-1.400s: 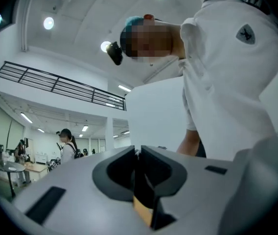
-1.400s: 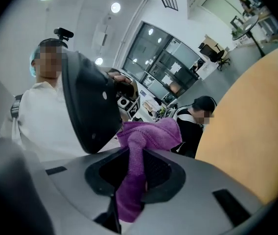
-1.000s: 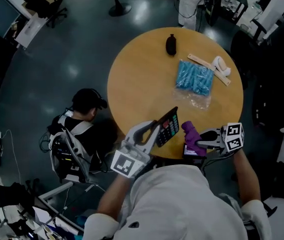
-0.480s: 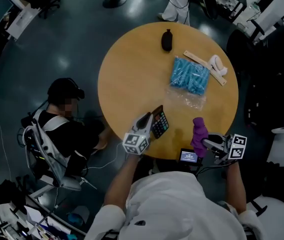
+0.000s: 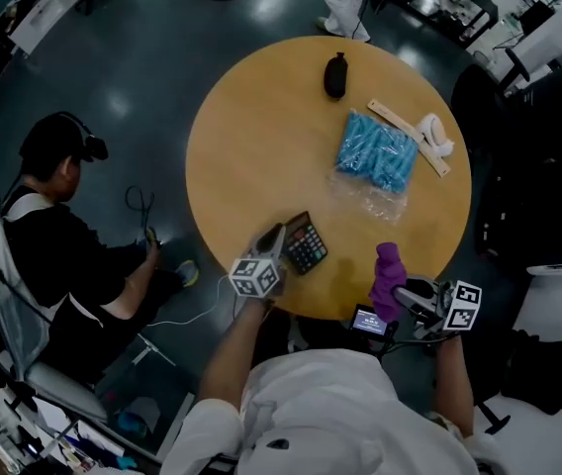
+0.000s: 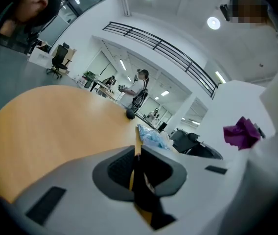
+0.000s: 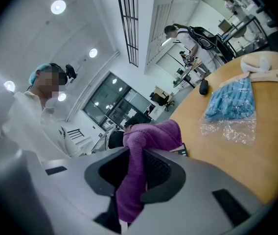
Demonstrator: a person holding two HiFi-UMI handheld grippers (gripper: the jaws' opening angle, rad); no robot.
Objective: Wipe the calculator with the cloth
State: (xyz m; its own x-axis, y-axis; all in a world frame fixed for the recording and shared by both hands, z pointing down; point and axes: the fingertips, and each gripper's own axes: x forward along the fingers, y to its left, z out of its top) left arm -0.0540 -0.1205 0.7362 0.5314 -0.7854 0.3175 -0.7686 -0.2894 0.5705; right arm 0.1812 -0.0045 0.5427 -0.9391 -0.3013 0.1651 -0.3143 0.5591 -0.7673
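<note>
The black calculator [image 5: 306,244] lies low over the round wooden table [image 5: 261,137], near its front edge. My left gripper [image 5: 279,238] is shut on the calculator's left edge; in the left gripper view that thin dark edge [image 6: 140,190] sits clamped between the jaws [image 6: 138,166]. A purple cloth [image 5: 389,274] stands up from my right gripper [image 5: 401,289], off the table's front right rim. Seen from the right gripper view, the fleecy cloth [image 7: 149,141] is pinched between the jaws [image 7: 139,173] and hangs over them. Cloth and calculator are apart.
Further back lie a blue bag [image 5: 378,152] on clear plastic wrap [image 5: 372,202], a black pouch [image 5: 335,75], and a wooden strip with a white object [image 5: 431,135]. A small lit screen [image 5: 368,319] sits below the front rim. A person [image 5: 53,216] sits at the left.
My left gripper has come down with the calculator, from tilted up in the air to low over the table's front. The right gripper with the cloth has shifted only slightly.
</note>
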